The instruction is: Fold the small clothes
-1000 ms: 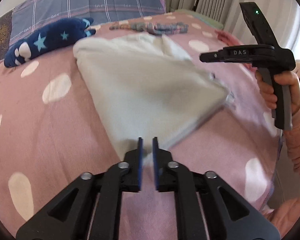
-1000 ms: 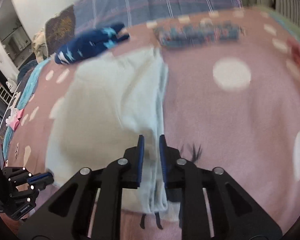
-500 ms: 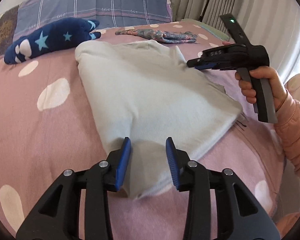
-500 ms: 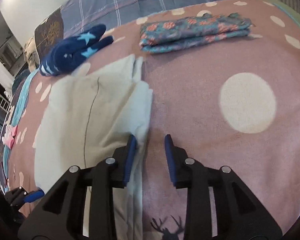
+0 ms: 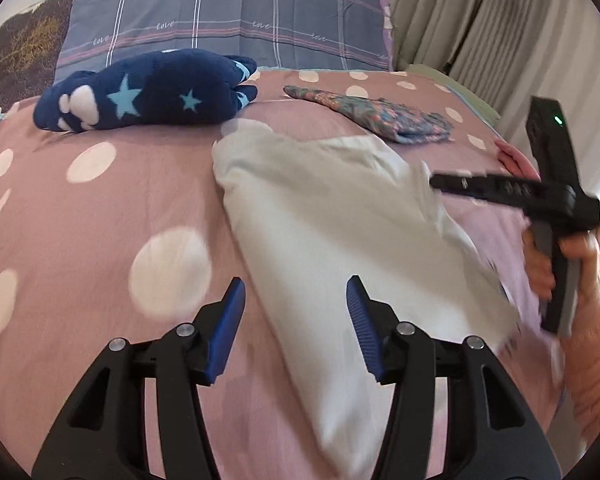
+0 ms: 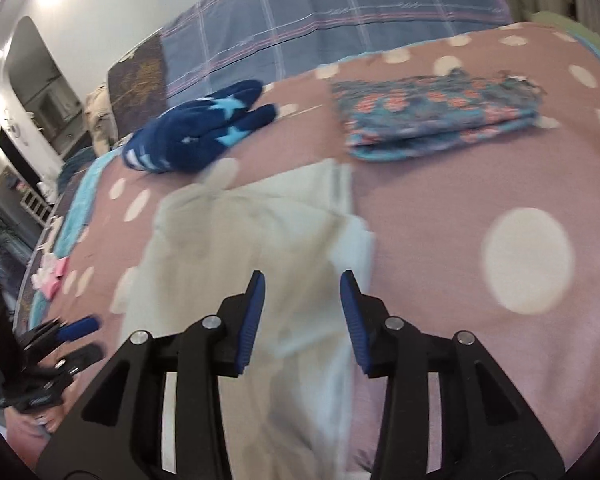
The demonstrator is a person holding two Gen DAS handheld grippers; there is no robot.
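The pale folded garment (image 5: pixel 340 240) lies flat on the pink dotted bedspread (image 5: pixel 100 220); the left gripper (image 5: pixel 296 300) hovers over the garment's near edge, jaws wide apart, holding nothing; the right gripper (image 6: pixel 302 296) hangs above its opposite side, jaws likewise spread and empty; beyond the garment lie a navy star plush (image 5: pixel 148 92) and a folded floral cloth (image 6: pixel 436 120).
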